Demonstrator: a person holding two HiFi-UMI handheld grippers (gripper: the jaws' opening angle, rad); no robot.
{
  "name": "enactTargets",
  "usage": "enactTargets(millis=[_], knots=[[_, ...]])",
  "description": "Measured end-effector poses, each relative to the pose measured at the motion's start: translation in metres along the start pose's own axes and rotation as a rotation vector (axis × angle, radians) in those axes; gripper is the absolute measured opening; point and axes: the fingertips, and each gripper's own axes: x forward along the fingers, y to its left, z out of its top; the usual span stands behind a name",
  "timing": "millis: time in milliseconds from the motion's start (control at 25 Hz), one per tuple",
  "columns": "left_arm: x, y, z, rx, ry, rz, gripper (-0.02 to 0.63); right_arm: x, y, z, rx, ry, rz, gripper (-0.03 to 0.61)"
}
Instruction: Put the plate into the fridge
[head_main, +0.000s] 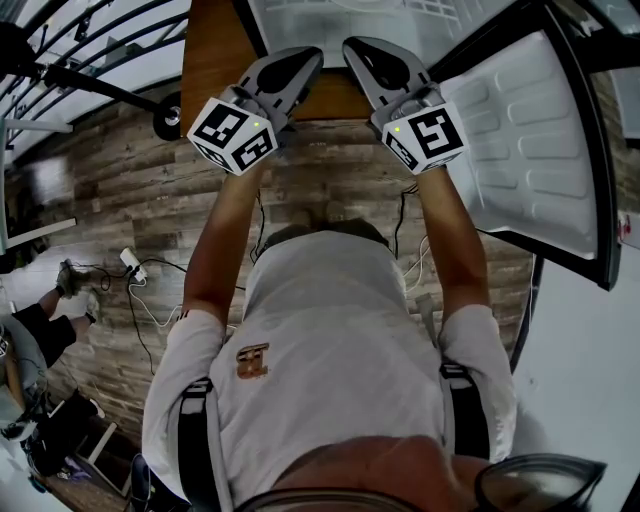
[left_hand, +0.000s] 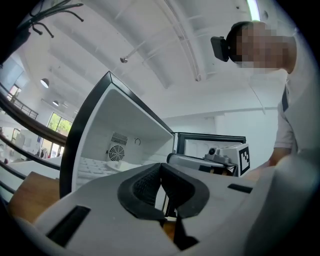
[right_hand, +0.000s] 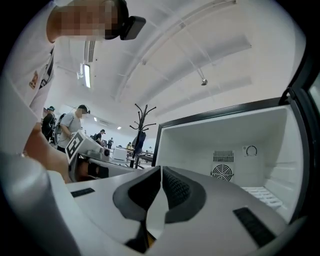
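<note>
- Currently, left gripper (head_main: 308, 58): you hold it just in front of the fridge (right_hand: 200, 145) opening. Its jaws are pressed together at the tips with nothing between them.
- Right gripper (head_main: 358, 48): it is before the same opening, just beside the left one. Its jaws are likewise closed on nothing, and the two noses almost touch.
- Fridge: it stands open on a wooden table (head_main: 215, 60). The fridge door (head_main: 530, 140) is swung wide to the right of the opening.
- Plate: neither gripper carries it. A pale shape (left_hand: 122, 165), low and rounded, lies on the fridge floor below the fan grille (left_hand: 116, 152). It may be the plate, but it is too small to confirm. If it is, the placing looks done, and only backing out and shutting the door remain.
- Hazard, collision: the grippers sit so close before the opening that turning either one could knock it against the other.
- Hazard, door: sweeping your right gripper outward from the opening could strike the door's inner panel. That could swing the door or jolt the fridge on the table.
- Hazard, closing: how near the pale shape lies to the fridge's front lip cannot be told. If it overhangs, the shutting door would catch it.
- Hazard, slip: pushing the smooth door with closed jaws gives little purchase, so the tips may skid off.
</note>
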Motion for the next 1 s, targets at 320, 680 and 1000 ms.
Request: enactTargets(millis=[320,680,1000], knots=[[-0.003,-0.004,0.003,0.084,0.009,0.003,0.018,0.000,0.013,0.006,-0.145,-0.020,0.014,0.035],[-0.008,-0.010,0.008,0.113,-0.015,-0.003,0.018,-0.004,0.016,0.011,-0.181,-0.032,0.001,0.032],[-0.009,-0.015,0.009,0.118,-0.022,-0.002,0.018,-0.007,0.021,0.009,-0.200,-0.023,0.006,0.032]])
